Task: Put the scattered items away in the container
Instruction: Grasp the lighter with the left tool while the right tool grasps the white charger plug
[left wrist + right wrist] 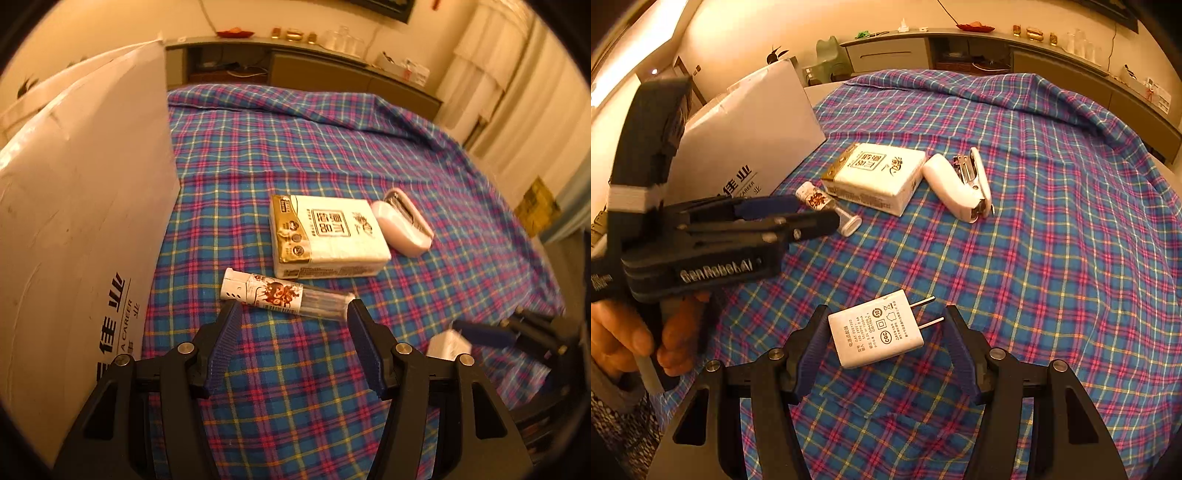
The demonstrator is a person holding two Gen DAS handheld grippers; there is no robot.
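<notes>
A white cardboard box [85,221] stands at the left on the plaid bedspread [295,147]. Just past the fingertips of my left gripper [293,314] lies a clear pen tube [284,295]; the jaws are open and nothing sits between them. Beyond it are a tissue pack [325,236] and a white stapler [402,225]. My right gripper [886,315] is shut on a white plug charger [875,332], one pad at its corner and the other at the prong tips. The right wrist view shows the left gripper [812,214] side-on by the pen tube [827,206].
A low cabinet [997,48] with small ornaments runs along the far wall behind the bed. Curtains [517,110] hang at the right. A person's hand [624,339] holds the left gripper's handle. Open bedspread stretches to the right of the stapler [964,184].
</notes>
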